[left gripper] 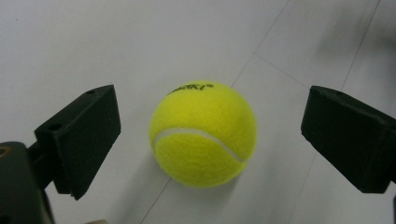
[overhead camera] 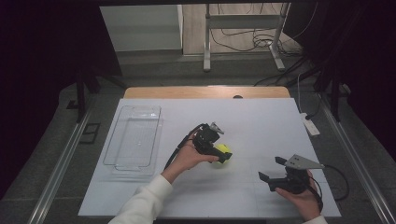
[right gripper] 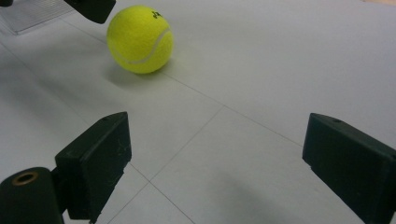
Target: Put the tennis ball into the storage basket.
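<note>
Bright yellow felt catches the eye first: a tennis ball [overhead camera: 222, 152] sits on the white surface [overhead camera: 252, 126], a little right of the middle, with a white seam curving across it and dark lettering near its top. The left gripper [overhead camera: 223, 153] hangs right over it, held in the person's left hand [overhead camera: 187, 158], whose white sleeve [overhead camera: 142, 200] comes in from the near edge. Seen along that gripper's own view, its two black jaws stand wide apart with the ball [left gripper: 203, 134] resting between them, a clear gap on either side, so neither pad presses on it and the ball lies free on the surface.

The right gripper [overhead camera: 272, 171] is held low near the front right corner, well apart from the ball, in the person's right hand [overhead camera: 303, 196]. Its jaws are spread wide too, with nothing between them but bare white surface, and the ball [right gripper: 140, 39] lies further off ahead of them.

A clear plastic tray [overhead camera: 134, 138] lies on the left part of the surface, apart from both hands.
</note>
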Tool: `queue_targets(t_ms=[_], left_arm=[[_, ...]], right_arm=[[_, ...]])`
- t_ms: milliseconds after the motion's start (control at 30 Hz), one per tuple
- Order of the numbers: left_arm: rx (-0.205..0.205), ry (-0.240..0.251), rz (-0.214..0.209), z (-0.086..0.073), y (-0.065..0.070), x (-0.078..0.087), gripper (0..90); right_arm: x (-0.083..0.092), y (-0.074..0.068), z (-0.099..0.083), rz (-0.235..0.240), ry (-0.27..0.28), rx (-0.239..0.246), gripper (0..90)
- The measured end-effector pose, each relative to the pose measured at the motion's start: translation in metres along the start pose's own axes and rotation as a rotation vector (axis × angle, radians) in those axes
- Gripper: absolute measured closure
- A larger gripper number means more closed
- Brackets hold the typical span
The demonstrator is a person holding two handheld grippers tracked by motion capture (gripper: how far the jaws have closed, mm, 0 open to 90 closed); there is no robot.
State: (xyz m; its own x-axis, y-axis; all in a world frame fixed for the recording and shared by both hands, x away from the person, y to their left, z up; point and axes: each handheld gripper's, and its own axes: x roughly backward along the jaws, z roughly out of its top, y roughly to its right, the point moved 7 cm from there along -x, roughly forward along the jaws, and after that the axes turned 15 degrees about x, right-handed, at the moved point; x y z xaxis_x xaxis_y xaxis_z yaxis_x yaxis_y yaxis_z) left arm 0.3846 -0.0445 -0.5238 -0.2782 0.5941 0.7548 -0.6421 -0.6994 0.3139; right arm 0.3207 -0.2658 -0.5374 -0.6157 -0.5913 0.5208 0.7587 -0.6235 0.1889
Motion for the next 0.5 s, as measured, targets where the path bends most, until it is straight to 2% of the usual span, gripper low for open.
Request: queue_targets(t_ms=[200,500], left_arm=[[0.009,-0.013,0.001,0.0,-0.001,-0.006,5.7],[0.013,-0.06,0.0,-0.003,-0.003,-0.02,5.0]], right_arm=[[-0.001,0.0,0.0,0.0,-0.002,-0.003,8.6],[0.0,0.001,0.0,-0.002,0.0,-0.004,8.5]])
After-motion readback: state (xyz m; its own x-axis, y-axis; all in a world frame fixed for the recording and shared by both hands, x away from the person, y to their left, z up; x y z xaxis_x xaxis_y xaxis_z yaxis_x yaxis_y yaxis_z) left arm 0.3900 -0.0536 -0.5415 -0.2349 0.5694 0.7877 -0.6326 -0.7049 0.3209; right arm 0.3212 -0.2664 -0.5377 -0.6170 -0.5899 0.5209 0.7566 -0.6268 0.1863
